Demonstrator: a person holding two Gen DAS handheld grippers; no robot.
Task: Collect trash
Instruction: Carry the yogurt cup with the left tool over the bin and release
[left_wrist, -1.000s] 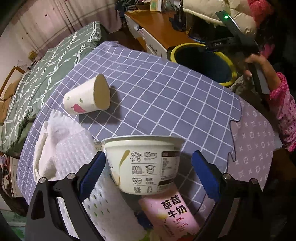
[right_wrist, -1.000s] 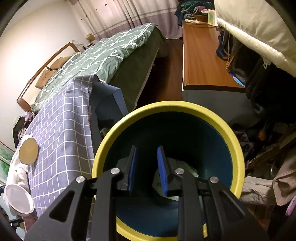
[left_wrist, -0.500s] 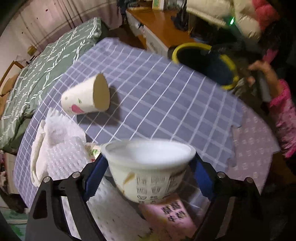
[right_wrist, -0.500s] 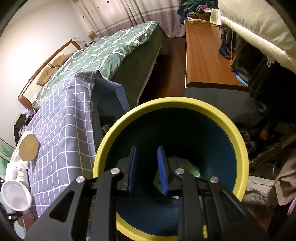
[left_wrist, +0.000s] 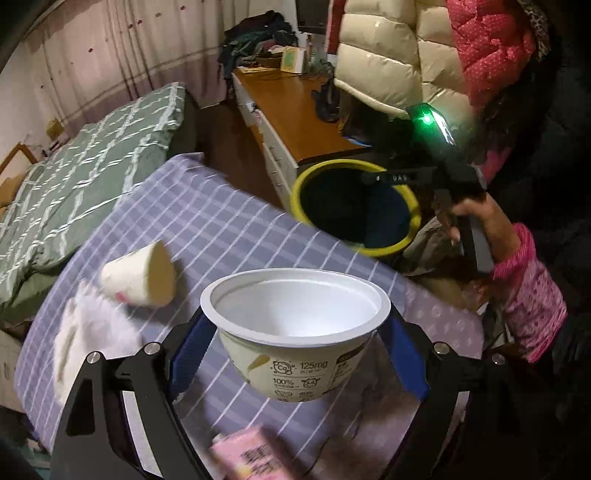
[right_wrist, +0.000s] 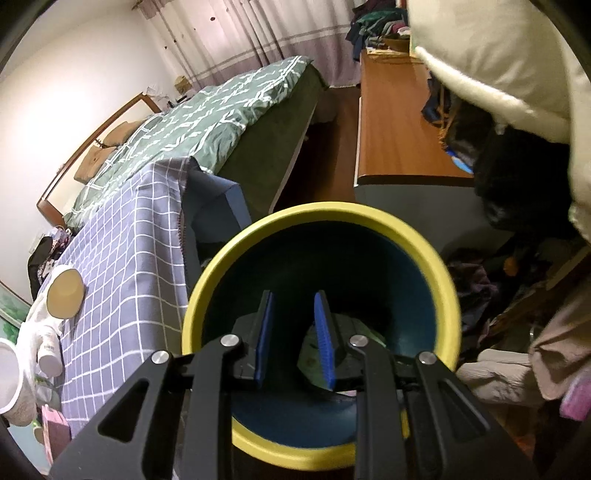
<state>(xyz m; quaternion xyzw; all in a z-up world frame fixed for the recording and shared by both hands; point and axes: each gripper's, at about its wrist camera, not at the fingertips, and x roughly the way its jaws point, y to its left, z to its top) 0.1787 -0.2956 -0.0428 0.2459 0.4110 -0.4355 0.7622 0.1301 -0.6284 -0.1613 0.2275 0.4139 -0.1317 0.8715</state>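
The left gripper (left_wrist: 295, 354) is carrying an empty yogurt tub (left_wrist: 295, 332) above the desk (left_wrist: 229, 236), its jaws clamped on the tub's sides after having just been closing. The grip is sitting under the rim on tapering walls, so I judge the tub may be slipping or buckling on the way to the yellow-rimmed bin (left_wrist: 354, 206) past the desk's far right edge. The right gripper (right_wrist: 295, 343) is hanging over that bin, jaws slightly apart on nothing, possibly blocking the drop. The tub is showing "125mg" and "100%"; smaller print is unreadable.
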